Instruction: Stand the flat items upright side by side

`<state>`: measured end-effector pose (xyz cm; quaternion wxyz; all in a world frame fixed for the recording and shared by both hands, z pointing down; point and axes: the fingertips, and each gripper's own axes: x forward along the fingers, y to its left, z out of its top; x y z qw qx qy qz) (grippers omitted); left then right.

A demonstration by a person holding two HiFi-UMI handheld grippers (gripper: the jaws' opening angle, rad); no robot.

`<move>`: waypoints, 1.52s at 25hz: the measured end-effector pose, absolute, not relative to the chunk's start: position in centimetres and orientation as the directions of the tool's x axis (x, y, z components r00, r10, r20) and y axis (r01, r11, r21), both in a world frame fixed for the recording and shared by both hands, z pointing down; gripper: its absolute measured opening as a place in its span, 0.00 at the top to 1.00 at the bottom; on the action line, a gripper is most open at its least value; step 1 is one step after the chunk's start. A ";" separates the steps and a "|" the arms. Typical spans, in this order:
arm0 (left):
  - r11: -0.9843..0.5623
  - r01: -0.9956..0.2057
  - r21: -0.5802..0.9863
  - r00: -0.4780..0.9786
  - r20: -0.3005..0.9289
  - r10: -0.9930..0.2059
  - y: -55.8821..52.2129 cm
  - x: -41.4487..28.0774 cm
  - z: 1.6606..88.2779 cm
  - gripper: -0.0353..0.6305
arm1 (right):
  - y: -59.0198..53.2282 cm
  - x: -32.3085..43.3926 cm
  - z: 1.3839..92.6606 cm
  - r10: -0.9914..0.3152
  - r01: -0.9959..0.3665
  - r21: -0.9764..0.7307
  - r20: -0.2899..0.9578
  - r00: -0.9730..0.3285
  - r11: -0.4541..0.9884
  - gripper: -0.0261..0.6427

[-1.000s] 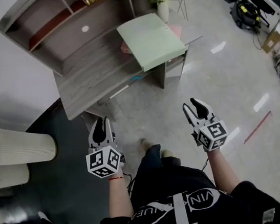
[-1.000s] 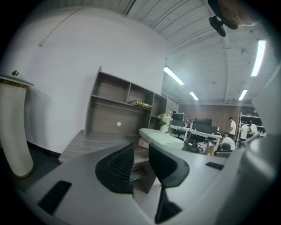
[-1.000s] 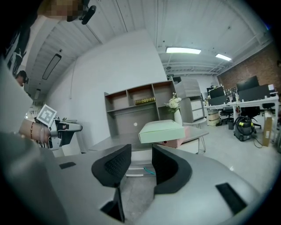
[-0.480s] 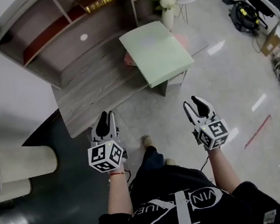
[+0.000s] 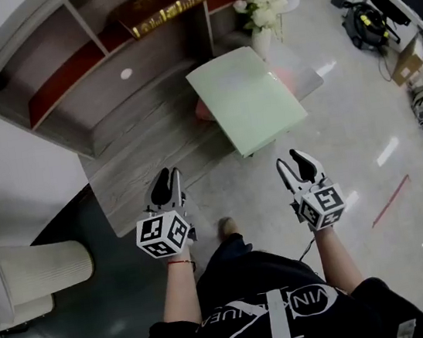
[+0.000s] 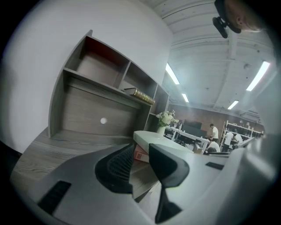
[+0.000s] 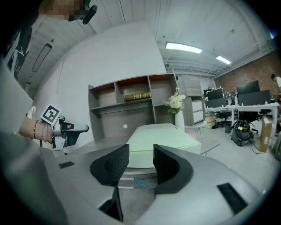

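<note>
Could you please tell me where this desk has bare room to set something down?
Bare: the desk's left part, bordered by the back panel, the left edge and the green flat item. Crowded: the right part, where it lies on a pink item, vase behind.

The desk (image 5: 145, 142) looked like grey grained wood, matt. The pale green flat item (image 5: 252, 100) was smooth and matt. The floor (image 5: 361, 124) was glossy. The right claw (image 7: 140, 154) had black ribbed pads (image 7: 115, 166).
</note>
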<state>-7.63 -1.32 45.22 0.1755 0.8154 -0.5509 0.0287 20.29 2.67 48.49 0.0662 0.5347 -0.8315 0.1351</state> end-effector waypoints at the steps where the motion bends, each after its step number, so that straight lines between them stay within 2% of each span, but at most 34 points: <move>1: -0.340 -0.903 0.262 0.403 0.243 -0.882 -2.1 -7.6 45.4 0.81 | 2.1 20.2 48.6 -0.875 -0.911 -0.154 0.255 -0.412 0.384 0.69; 10: -0.443 -0.809 0.386 0.557 0.263 -0.788 -7.4 -5.1 47.9 0.78 | -1.0 20.3 49.4 -0.900 -0.945 -0.141 0.291 -0.324 0.295 0.67; 13: -0.467 -0.750 0.468 0.625 0.272 -0.731 -8.7 -3.2 49.2 0.68 | -1.4 20.6 49.6 -0.896 -0.949 -0.122 0.312 -0.315 0.291 0.65; 18: -0.461 -0.637 0.618 0.714 0.246 -0.656 -10.4 0.3 50.7 0.58 | -2.6 22.0 49.6 -0.891 -0.950 -0.101 0.331 -0.311 0.294 0.65; 30: -0.305 -0.476 0.825 0.788 0.246 -0.564 -14.6 6.3 54.8 0.37 | -10.9 27.2 49.2 -0.866 -0.953 -0.033 0.409 -0.288 0.301 0.63; 38: -0.183 -0.366 0.912 0.807 0.214 -0.550 -17.0 8.7 56.8 0.35 | -18.5 29.7 51.7 -0.760 -0.936 -0.083 0.561 -0.328 0.343 0.60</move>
